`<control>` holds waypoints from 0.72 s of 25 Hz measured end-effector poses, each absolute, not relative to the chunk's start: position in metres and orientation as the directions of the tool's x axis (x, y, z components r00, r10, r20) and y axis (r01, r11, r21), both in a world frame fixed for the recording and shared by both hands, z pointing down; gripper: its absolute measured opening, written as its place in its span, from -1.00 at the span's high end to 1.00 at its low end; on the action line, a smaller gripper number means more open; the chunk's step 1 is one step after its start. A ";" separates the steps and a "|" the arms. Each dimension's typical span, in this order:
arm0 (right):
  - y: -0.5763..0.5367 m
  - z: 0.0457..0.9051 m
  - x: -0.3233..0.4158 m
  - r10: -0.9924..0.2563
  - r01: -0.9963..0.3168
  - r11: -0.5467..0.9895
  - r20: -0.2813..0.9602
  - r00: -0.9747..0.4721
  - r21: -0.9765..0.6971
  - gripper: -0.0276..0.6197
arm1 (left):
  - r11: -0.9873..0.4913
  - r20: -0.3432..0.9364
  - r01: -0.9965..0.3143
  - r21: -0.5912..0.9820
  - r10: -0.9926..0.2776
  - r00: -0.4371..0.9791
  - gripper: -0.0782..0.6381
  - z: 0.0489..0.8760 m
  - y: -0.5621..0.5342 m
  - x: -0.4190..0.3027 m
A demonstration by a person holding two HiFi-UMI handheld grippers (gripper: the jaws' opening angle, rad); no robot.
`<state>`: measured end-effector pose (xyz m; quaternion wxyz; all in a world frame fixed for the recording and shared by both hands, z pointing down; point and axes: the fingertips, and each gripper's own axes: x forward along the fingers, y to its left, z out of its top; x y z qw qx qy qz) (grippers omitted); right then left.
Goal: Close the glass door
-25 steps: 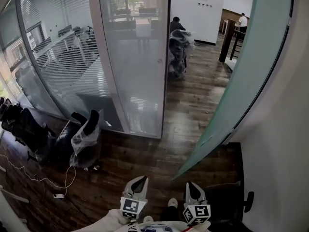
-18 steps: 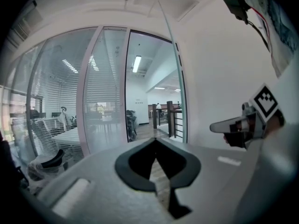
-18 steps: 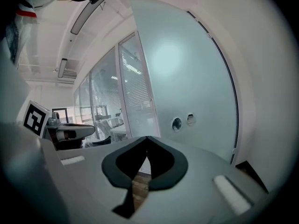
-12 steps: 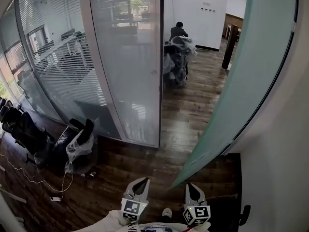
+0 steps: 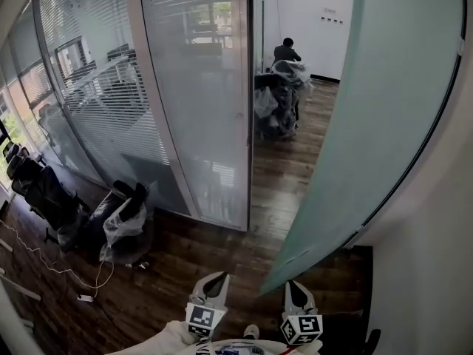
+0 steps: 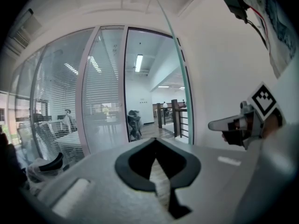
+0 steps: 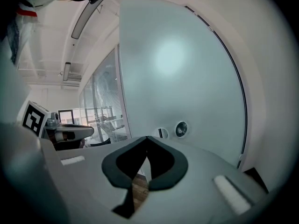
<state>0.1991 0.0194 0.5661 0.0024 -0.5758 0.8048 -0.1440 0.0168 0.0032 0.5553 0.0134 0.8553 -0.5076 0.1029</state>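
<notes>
The frosted green glass door [image 5: 377, 109] stands swung open on the right, its lower edge a little ahead of my right gripper [image 5: 293, 282]. That gripper is shut and empty. In the right gripper view the door [image 7: 187, 78] fills the picture, with two round fittings [image 7: 181, 129] just past the closed tips [image 7: 147, 137]. My left gripper [image 5: 219, 275] is also shut and holds nothing. It points at the open doorway [image 6: 149, 111], with the door's edge [image 6: 180, 78] to the right of it. Neither gripper touches the door.
A fixed glass panel [image 5: 207, 102] with blinds forms the doorway's left side. Plastic-wrapped chairs [image 5: 122, 224] and a floor cable [image 5: 52, 268] lie at the left. Beyond the doorway are more wrapped chairs [image 5: 277, 98] and a person [image 5: 287, 50]. A white wall [image 5: 436, 235] bounds the right.
The view has moved forward toward the doorway, so the door now looms larger on the right. Both grippers keep their place at the bottom of the view, still shut.
</notes>
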 end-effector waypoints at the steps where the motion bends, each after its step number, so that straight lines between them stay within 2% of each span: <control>1: 0.016 0.566 0.200 -0.925 -0.922 0.306 0.158 -0.347 -0.236 0.90 | -0.474 0.190 -0.876 -0.085 -0.871 0.453 0.78 0.555 0.001 0.017; 8: -0.001 0.569 0.198 -0.895 -0.891 0.385 0.136 -0.424 -0.240 0.90 | -0.429 0.207 -0.899 -0.085 -0.890 0.405 0.78 0.564 0.002 0.026; 18: -0.020 0.574 0.177 -0.865 -0.866 0.438 0.151 -0.479 -0.243 0.90 | -0.431 0.243 -0.901 -0.057 -0.881 0.406 0.78 0.578 -0.014 0.030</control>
